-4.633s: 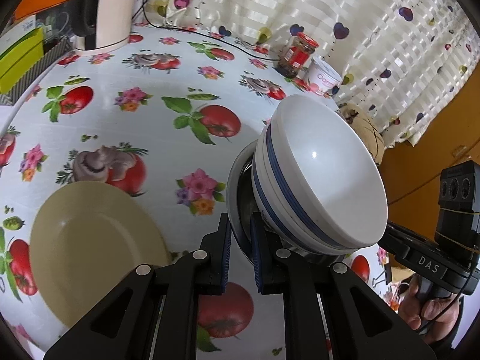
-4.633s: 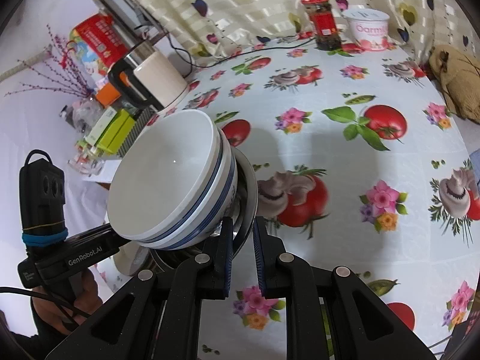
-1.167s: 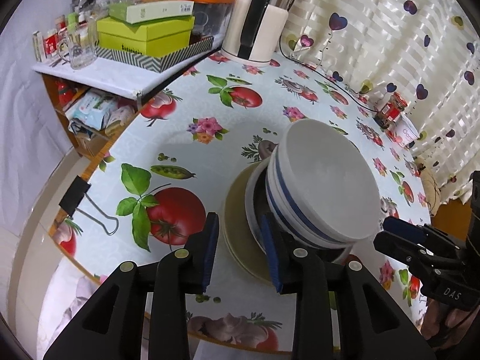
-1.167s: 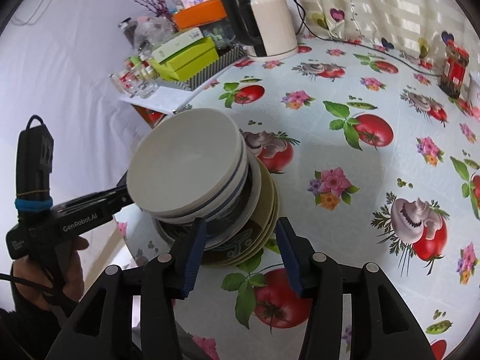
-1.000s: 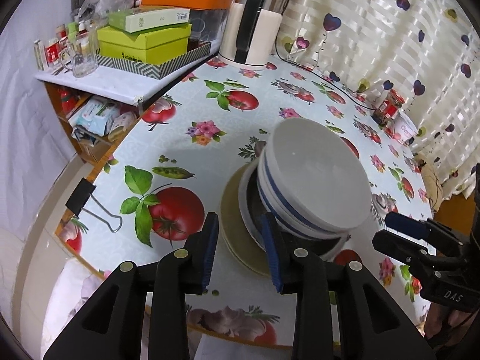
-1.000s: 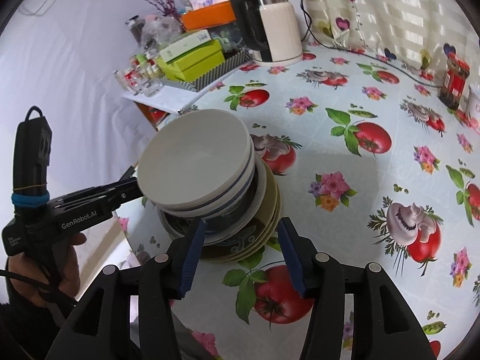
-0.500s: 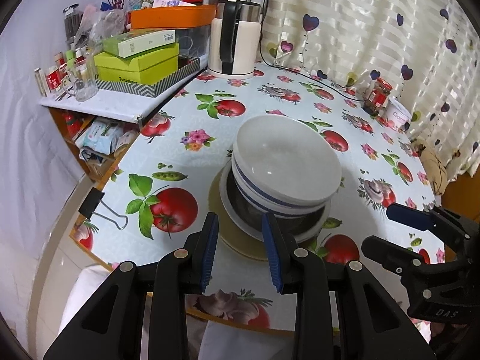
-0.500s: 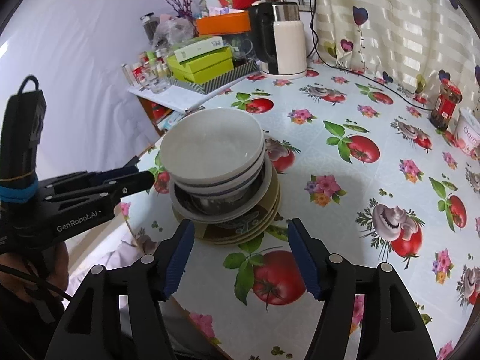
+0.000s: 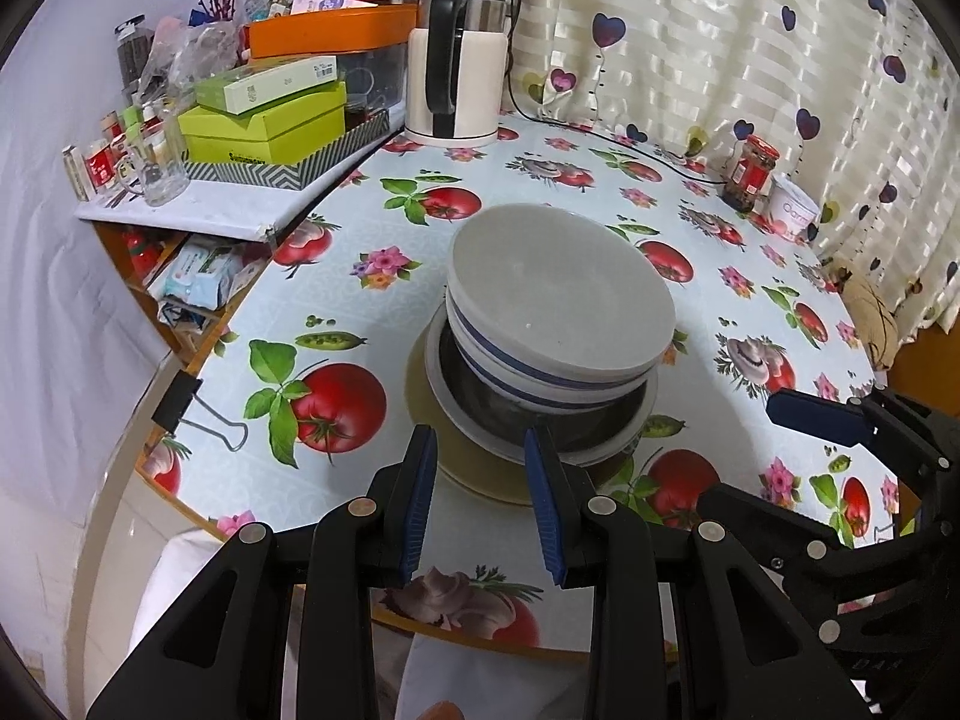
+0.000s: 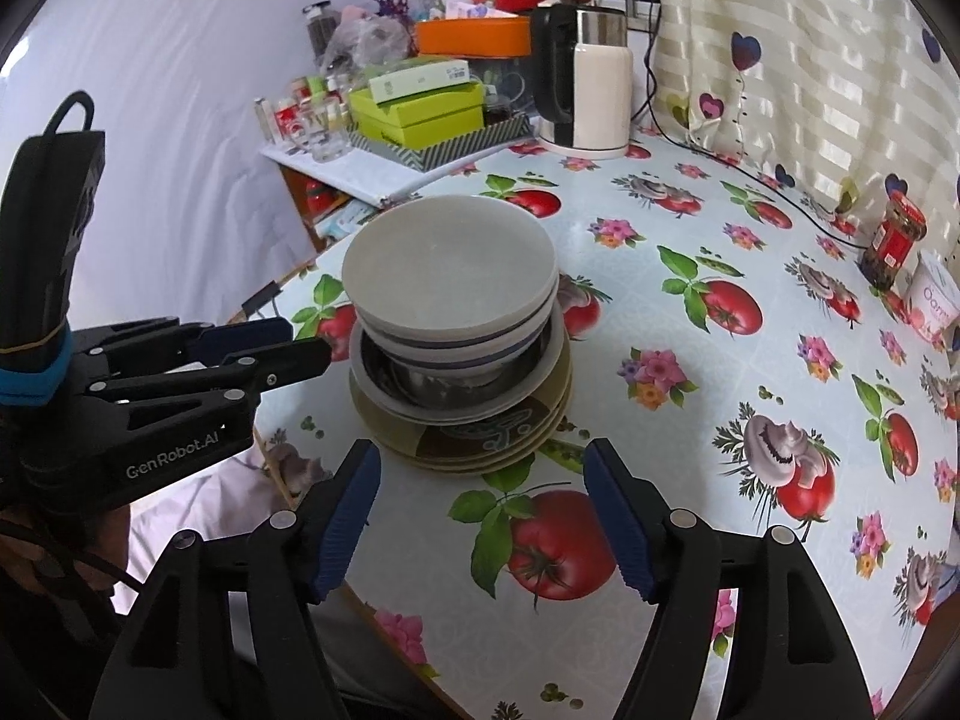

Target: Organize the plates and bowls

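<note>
A round bench (image 9: 540,192) under a pale oilcloth printed with tomatoes, mushrooms and flowers fills most of both views. A cream striped curtain (image 9: 750,48) dotted with hearts hangs behind it. Beside the bench on its far left stands a low shelf (image 9: 180,210) crowded with green boxes (image 9: 264,132), an orange tray and small bottles; a white electric kettle (image 9: 453,69) sits on the bench next to it. At the bench's far right edge a red-lidded jar (image 10: 894,249) stands just beside a white tub (image 10: 933,297).

Near the bench's front left edge rests the stack: flat tan plates (image 10: 468,444) at the bottom, a white plate and what looks like a metal bowl (image 10: 420,384) on them, then two nested white bowls with a blue band (image 10: 447,282) on top, upright and slightly off centre.

The right gripper (image 10: 483,519) points down at the bench in front of the stack, its blue-padded fingers (image 10: 345,519) spread wide with nothing between them; they have just been opening. The left gripper (image 9: 483,501) comes in from the stack's left side, angled down, fingers (image 9: 417,498) a narrow gap apart and clear of the plates, holding nothing. A hand (image 10: 54,546) grips its handle, only partly visible.
</note>
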A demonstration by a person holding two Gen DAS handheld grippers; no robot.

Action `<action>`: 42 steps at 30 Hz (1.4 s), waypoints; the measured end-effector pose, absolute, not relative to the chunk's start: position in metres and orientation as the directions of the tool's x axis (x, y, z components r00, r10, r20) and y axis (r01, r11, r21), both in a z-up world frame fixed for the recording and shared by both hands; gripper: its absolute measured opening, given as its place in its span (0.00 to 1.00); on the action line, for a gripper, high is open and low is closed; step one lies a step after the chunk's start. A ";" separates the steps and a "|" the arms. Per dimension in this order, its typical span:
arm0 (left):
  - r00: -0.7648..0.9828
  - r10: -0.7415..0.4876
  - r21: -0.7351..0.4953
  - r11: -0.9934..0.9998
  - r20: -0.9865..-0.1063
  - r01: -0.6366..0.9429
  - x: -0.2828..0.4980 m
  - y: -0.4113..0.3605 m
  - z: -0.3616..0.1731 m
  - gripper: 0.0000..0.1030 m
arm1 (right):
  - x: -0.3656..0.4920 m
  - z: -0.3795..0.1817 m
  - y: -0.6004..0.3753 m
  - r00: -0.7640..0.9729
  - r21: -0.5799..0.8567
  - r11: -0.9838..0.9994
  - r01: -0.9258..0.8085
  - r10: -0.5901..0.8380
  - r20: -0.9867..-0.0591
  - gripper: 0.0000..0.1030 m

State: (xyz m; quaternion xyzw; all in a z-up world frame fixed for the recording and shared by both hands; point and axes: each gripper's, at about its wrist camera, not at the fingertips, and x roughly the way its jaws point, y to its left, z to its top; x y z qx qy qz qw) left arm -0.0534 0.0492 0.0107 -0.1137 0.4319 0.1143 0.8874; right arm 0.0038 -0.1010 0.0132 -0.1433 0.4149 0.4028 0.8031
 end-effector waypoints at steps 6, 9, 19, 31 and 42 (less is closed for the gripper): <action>0.597 0.100 -0.109 0.947 -0.796 -0.304 -0.052 0.051 0.007 0.31 | 0.003 0.013 -0.099 0.331 0.098 0.632 -0.769 0.525 -0.784 0.71; 0.596 0.104 -0.106 0.946 -0.796 -0.307 -0.052 0.052 0.006 0.31 | 0.003 0.012 -0.097 0.332 0.096 0.635 -0.767 0.520 -0.787 0.72; 0.583 0.103 -0.098 0.948 -0.806 -0.302 -0.049 0.051 0.002 0.31 | 0.004 0.011 -0.097 0.331 0.095 0.635 -0.767 0.517 -0.789 0.74; 0.574 0.107 -0.090 0.948 -0.812 -0.305 -0.046 0.051 -0.002 0.31 | 0.006 0.008 -0.096 0.326 0.092 0.629 -0.772 0.516 -0.792 0.76; 0.571 0.114 -0.083 0.948 -0.813 -0.307 -0.043 0.051 -0.003 0.31 | 0.013 0.003 -0.095 0.320 0.087 0.621 -0.779 0.513 -0.797 0.76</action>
